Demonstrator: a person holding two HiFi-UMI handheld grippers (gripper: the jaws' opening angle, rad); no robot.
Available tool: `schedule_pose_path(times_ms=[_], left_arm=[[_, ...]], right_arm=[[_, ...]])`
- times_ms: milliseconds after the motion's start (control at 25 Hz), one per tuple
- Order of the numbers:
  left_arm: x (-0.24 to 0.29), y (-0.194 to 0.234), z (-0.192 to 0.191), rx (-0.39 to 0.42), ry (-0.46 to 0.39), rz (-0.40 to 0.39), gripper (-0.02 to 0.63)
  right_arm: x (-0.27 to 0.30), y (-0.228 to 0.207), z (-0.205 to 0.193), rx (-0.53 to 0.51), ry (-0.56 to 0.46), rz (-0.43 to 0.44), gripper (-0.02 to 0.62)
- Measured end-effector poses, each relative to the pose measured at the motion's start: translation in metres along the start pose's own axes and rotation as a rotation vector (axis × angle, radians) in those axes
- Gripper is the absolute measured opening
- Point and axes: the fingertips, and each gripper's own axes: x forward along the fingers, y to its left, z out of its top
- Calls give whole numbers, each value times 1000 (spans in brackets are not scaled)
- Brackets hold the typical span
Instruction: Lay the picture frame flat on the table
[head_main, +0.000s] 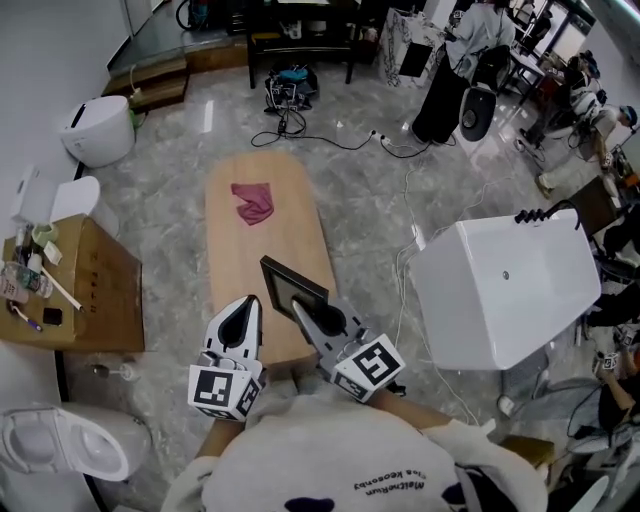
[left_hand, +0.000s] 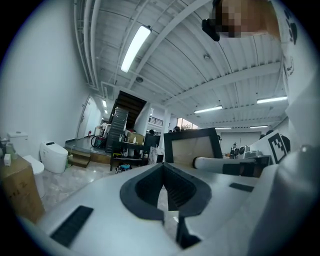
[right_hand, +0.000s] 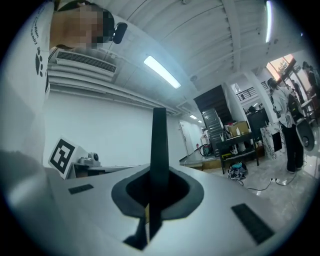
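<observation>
Picture frame (head_main: 293, 287) upright in the right gripper (head_main: 303, 308), pads clamped on 1 thin side edge; edge-on in the right gripper view, a dark vertical strip between the jaws. Located over the near end of the table (head_main: 262, 250), just ahead of the gripper, broad side toward the left gripper (head_main: 250, 300). Cannot tell whether the bottom edge touches the wood. Left gripper pressed together, nothing in it, just beside the frame on its left. Key relation, as a judgement: frame plane vertical, top edge slanting across the table's width, tabletop running lengthwise away with bare wood directly beyond the frame. Long axis hard to call, lower part hidden behind the grippers. Probably needs tipping about the bottom edge so 1 broad side goes down onto that bare stretch. Right gripper has the grip; left is free and near enough to steady. Pink cloth (head_main: 253, 201) at the far end, well apart, likely no obstacle. Cardboard box (head_main: 95, 285) left of the table, big white tub (head_main: 505, 290) to the right, cables (head_main: 405, 250) on the floor between, toilet (head_main: 98, 130) far left; none in the path. Main risk, a guess: narrow table, so a frame corner overhanging the right edge once flat.
</observation>
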Motion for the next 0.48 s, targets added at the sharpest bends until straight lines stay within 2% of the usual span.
schedule_pose_path(times_ms=[160, 320, 480], left_arm=[[0, 8, -7, -7, 14, 13, 8], [3, 21, -6, 3, 17, 33, 8], [5, 28, -21, -8, 47, 38, 8]], right_arm=[[5, -5, -3, -52, 17, 7, 18], [16, -10, -8, -41, 21, 26, 18], [22, -14, -24, -6, 52, 31, 18]])
